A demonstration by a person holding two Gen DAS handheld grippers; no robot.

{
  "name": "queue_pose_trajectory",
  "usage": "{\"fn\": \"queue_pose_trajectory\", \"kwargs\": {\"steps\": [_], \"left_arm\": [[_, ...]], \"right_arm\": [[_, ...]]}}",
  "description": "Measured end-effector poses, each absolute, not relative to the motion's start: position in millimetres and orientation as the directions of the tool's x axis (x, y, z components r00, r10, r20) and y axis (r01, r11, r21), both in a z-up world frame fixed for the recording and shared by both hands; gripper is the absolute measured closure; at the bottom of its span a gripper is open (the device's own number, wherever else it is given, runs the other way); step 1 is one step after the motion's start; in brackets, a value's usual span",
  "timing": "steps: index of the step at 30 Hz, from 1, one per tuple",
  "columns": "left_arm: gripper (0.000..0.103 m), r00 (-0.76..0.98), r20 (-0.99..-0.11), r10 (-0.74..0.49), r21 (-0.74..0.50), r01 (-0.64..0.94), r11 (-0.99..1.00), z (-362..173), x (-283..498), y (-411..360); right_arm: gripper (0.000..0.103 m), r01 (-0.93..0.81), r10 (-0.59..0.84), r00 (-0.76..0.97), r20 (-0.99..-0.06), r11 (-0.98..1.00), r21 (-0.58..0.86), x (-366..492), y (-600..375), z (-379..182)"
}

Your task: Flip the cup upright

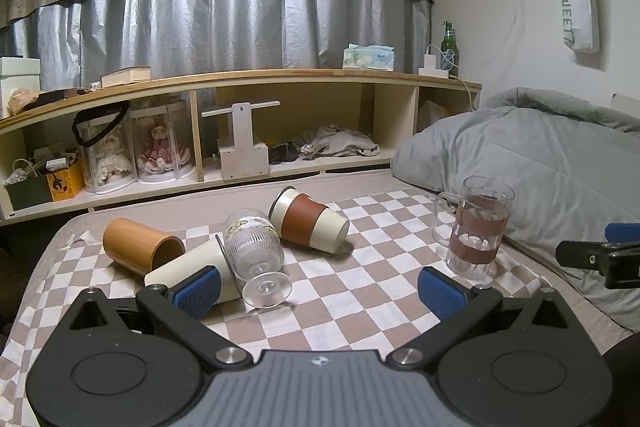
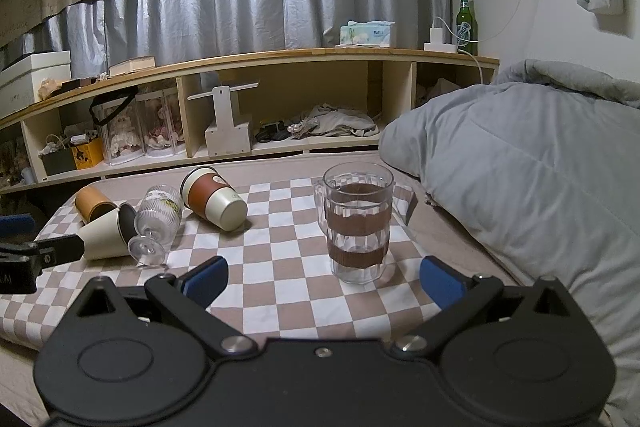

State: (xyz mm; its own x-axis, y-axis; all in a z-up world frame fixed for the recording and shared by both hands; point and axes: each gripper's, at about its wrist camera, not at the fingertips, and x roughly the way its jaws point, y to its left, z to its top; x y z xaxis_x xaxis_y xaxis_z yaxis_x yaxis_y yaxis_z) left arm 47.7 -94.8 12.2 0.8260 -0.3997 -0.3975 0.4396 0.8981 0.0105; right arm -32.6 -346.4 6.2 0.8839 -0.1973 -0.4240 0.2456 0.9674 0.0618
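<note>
1. L gripper (image 1: 319, 285): jaws wide apart, nothing held, low over checked cloth (image 1: 360, 291).
2. R gripper (image 2: 323, 277): jaws apart, empty, just short of upright glass mug (image 2: 357, 223).
3. Four cups on sides at left: bamboo cup (image 1: 138, 245), cream cup (image 1: 192, 267), ribbed goblet (image 1: 254, 251), brown-band cup (image 1: 310, 221).
4. Goblet leans on cream cup; prob. touching.

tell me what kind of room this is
Most likely a bedroom: the checkered cloth with the cups lies on a bed beside a grey duvet, with a curtained window and a low shelf of dolls and tissues behind.
</note>
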Motion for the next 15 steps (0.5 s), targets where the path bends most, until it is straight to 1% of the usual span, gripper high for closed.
{"fn": "queue_pose_trajectory", "kwargs": {"steps": [15], "left_arm": [[0.0,0.826,-0.397,-0.4,0.01,0.44,0.898,12.2,47.8,-94.2]], "right_arm": [[0.0,0.245,-0.199,0.884,-0.423,0.968,0.058,-32.7,-346.3,6.1]]}}
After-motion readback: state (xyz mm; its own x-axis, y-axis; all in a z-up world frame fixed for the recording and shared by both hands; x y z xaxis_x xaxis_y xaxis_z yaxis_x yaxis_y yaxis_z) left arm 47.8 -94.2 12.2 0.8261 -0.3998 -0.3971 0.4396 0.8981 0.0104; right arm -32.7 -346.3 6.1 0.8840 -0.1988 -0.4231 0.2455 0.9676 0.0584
